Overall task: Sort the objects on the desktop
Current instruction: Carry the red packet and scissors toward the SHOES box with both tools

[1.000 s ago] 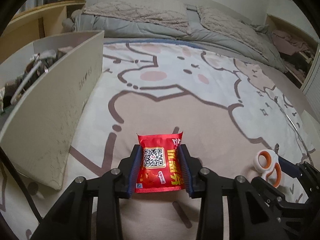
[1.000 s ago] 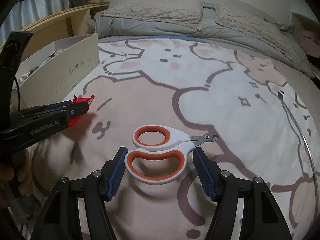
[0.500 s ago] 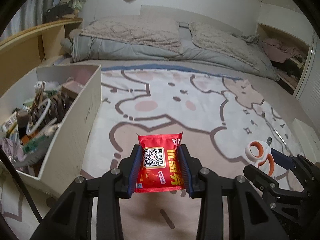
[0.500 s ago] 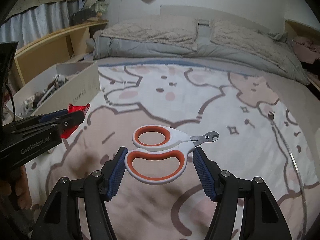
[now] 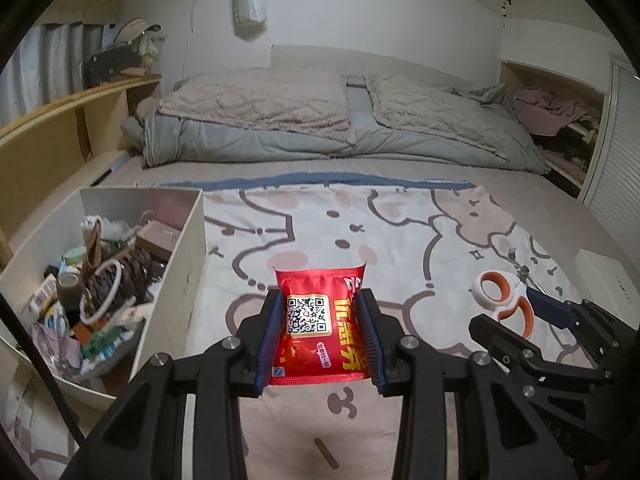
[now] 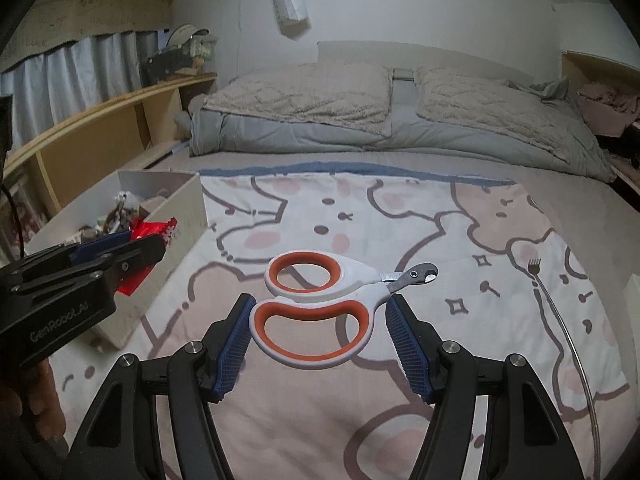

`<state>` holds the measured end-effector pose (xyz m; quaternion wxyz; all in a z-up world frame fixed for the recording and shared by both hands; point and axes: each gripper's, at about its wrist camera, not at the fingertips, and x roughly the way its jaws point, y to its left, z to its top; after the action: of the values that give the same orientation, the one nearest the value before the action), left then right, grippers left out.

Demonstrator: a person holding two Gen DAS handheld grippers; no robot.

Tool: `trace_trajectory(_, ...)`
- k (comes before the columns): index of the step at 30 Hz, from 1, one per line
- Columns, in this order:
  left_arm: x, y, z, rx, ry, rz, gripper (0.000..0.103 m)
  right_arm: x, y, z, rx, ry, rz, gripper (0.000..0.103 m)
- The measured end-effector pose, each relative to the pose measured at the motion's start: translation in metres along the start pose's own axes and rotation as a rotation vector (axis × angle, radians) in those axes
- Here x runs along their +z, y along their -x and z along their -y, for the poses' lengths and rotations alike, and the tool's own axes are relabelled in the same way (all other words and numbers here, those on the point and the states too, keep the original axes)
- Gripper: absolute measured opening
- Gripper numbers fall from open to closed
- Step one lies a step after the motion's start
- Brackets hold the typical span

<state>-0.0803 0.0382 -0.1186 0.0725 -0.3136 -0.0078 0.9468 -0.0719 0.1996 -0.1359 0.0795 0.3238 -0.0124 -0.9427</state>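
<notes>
Red snack packet (image 5: 320,330) and orange-handled clippers (image 6: 320,306) clamped in left gripper (image 5: 320,340) and right gripper (image 6: 322,344), lifted; next, judged: carry to open box (image 5: 188,252)

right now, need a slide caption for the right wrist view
Right gripper grips orange-and-white pet nail clippers above a cartoon-print blanket; left gripper carries a red snack packet by the box.

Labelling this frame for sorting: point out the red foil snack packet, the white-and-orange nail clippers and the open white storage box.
red foil snack packet (image 5: 320,320), left wrist view, printed front.
white-and-orange nail clippers (image 6: 360,280), right wrist view, white handle.
open white storage box (image 5: 188,264), left wrist view, right wall.
</notes>
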Motion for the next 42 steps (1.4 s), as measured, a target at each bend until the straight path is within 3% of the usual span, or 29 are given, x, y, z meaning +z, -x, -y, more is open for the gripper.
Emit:
trace_trajectory(16,0.043,0.027,-0.02,0.013,-0.047,0.092,0.038,0.038,0.011,-0.009,-0.006,0.007,0.085,0.067)
trace_trajectory(22,0.064,0.032,-0.037,0.024,-0.069,0.129,0.038,0.051,0.003,-0.016,0.035,-0.018,0.072,0.067)
trace_trajectory(32,0.097,0.034,-0.093,0.085,-0.053,0.18,0.038,0.076,0.002,-0.046,0.067,0.024,0.094,0.067)
trace_trajectory(42,0.114,0.03,-0.169,0.196,0.004,0.193,0.038,0.091,-0.002,-0.093,0.168,0.056,0.113,0.067)
